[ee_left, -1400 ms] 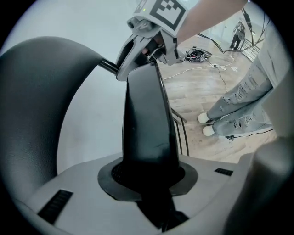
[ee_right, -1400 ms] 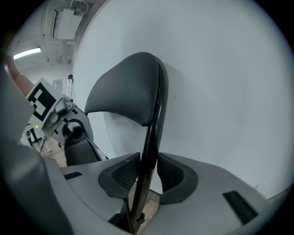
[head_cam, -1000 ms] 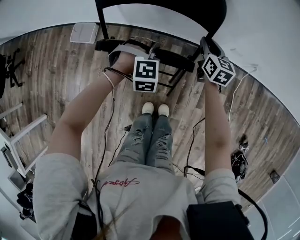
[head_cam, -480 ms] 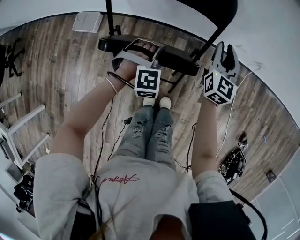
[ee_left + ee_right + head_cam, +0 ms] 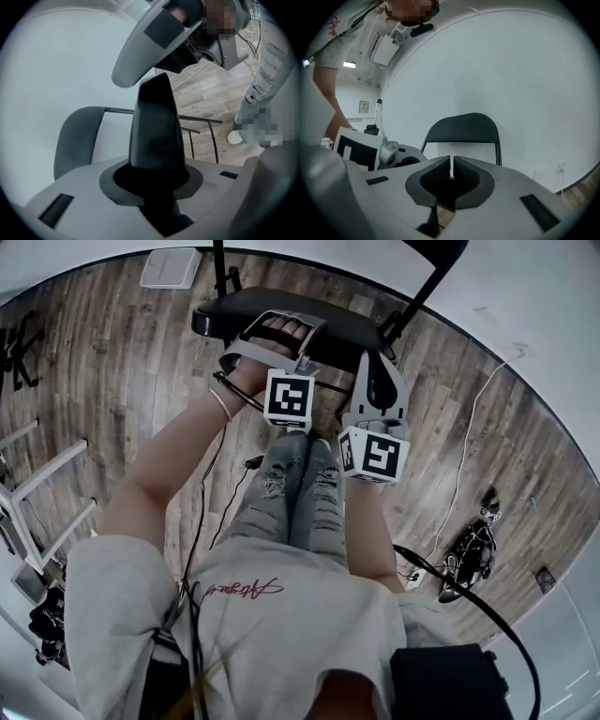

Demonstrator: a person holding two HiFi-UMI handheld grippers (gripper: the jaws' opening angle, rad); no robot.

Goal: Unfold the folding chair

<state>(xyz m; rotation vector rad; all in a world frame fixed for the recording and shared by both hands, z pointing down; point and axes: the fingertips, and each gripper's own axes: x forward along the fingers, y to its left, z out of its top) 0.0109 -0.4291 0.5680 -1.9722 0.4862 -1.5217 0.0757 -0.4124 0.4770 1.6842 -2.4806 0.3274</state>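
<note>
The black metal folding chair (image 5: 352, 332) stands on the wood-plank floor (image 5: 122, 381) just ahead of the person's legs. Its back is upright near the white wall (image 5: 525, 70) and its flat black seat (image 5: 234, 307) looks almost level. The left tongs (image 5: 157, 180) are clamped on the seat's front edge, which runs out between the jaws as a dark wedge. The right tongs (image 5: 451, 174) have just been closing and are now drawn together on nothing, just beside the seat's near corner.

The whole chair hangs on one pinch. If the smooth seat edge slips out before the hinge is fully down, the seat could spring up again or drop hard. Pushing with the left alone may also skid the legs across the planks towards the wall, or twist the frame, since the shut right tongs steady nothing
</note>
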